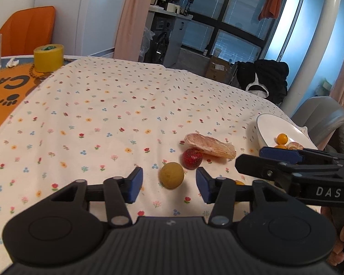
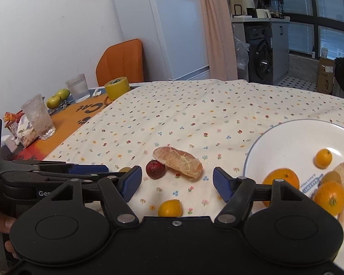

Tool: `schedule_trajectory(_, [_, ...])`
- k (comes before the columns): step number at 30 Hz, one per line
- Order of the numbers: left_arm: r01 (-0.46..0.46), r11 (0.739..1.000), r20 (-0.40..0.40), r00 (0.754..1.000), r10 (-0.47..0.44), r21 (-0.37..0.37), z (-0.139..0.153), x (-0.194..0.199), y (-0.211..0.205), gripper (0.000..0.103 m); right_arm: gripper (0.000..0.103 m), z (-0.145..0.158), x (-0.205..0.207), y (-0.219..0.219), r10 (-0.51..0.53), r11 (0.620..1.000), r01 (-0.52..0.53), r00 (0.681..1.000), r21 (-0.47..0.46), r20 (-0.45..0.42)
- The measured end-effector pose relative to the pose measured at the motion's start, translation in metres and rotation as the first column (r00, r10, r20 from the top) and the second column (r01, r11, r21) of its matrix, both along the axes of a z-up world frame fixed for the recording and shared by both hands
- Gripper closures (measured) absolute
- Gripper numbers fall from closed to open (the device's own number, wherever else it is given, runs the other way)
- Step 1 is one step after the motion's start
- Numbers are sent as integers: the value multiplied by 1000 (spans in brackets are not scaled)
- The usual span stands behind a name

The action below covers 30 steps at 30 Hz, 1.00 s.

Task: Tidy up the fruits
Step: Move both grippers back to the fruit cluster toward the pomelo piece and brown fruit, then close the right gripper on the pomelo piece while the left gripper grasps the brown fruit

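Flower-dotted cream tablecloth (image 1: 103, 114), red strawberry (image 1: 192, 158), yellow-green fruit (image 1: 172, 175), blue-rimmed white plate (image 2: 286, 135).

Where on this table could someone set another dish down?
The widest free patch is the floral tablecloth between the yellow tape roll and the white plate. It is crowded near the grippers: a pomelo segment, strawberry, green fruit and kumquat lie close together.

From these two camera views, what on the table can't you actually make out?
- Small orange fruit: right wrist view, its lower part hidden by the right gripper body; left wrist view, only a sliver behind a finger.
- White plate: right side cut off by the frame edge; the sticker's print is too small to read.
- Yellow-green round fruit: nearly hidden in the right wrist view behind the left gripper.
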<state>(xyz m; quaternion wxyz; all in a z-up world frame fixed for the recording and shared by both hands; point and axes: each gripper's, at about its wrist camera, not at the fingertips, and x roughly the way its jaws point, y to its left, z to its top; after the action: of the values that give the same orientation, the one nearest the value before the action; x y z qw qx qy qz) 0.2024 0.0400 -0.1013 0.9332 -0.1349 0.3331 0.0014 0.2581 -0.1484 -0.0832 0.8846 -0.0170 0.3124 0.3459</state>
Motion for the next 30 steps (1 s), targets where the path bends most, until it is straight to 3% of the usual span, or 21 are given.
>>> schedule_trajectory(5, [15,1000,-13,1000,-15,-11,-6,9,0,65,47,-3,8,7,16,1000,-16,1000,-8,2])
schedule_trajectory(13, [21,1000,-14,1000,-22,-6,-8,18,2,70,48,-10,17,18,35,997,-33,999,-70,29])
schedule_trajectory(18, [41,999,-14,999,-41,-22,-8,21,5,80,48,-14,22,26,44,993,-40,998,-108,36])
schedule_trajectory(30, [14,1000,2,1000,-13,-21,0,21,17,80,50,-21,33,45,65,986,-58,997,-159,38])
